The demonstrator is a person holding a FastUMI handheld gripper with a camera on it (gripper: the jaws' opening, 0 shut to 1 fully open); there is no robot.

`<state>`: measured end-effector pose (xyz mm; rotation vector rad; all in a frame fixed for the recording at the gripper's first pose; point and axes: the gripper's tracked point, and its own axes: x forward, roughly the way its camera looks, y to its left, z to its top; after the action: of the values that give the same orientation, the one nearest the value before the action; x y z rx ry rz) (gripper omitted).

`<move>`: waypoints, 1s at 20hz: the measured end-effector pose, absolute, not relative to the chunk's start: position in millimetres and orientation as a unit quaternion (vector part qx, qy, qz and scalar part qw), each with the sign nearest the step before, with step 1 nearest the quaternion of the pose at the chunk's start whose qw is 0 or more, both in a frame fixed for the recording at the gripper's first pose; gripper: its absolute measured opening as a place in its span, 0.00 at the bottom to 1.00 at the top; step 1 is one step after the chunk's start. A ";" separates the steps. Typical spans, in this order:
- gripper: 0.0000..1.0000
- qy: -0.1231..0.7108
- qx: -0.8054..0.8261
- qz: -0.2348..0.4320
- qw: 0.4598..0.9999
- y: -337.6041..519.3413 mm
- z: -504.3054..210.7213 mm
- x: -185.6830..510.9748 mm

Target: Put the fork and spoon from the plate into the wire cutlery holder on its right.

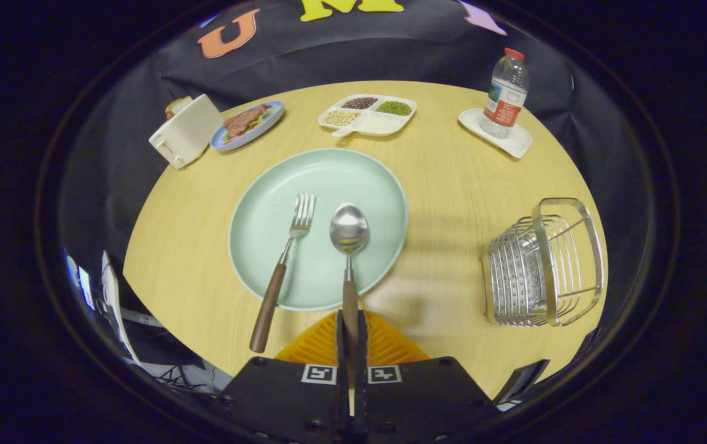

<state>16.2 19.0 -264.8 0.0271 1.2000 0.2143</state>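
- The gripper has its fingers pressed nearly together, pinching the spoon by the end of its brown handle.
- The spoon's long axis runs straight ahead of the fingers, bowl pointing away and lying on the pale green plate.
- The fork lies just left of the spoon, tines pointing away, its handle angled back and leftward past the plate's rim onto the table.
- The wire cutlery holder sits ahead and well to the right.
- The spoon handle's tip is hidden between the fingers.
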 end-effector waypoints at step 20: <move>0.00 0.511 0.051 0.040 0.857 -113.4 -117.3 12.4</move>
<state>12.4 -113.4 -117.3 0.1081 1.0733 0.0846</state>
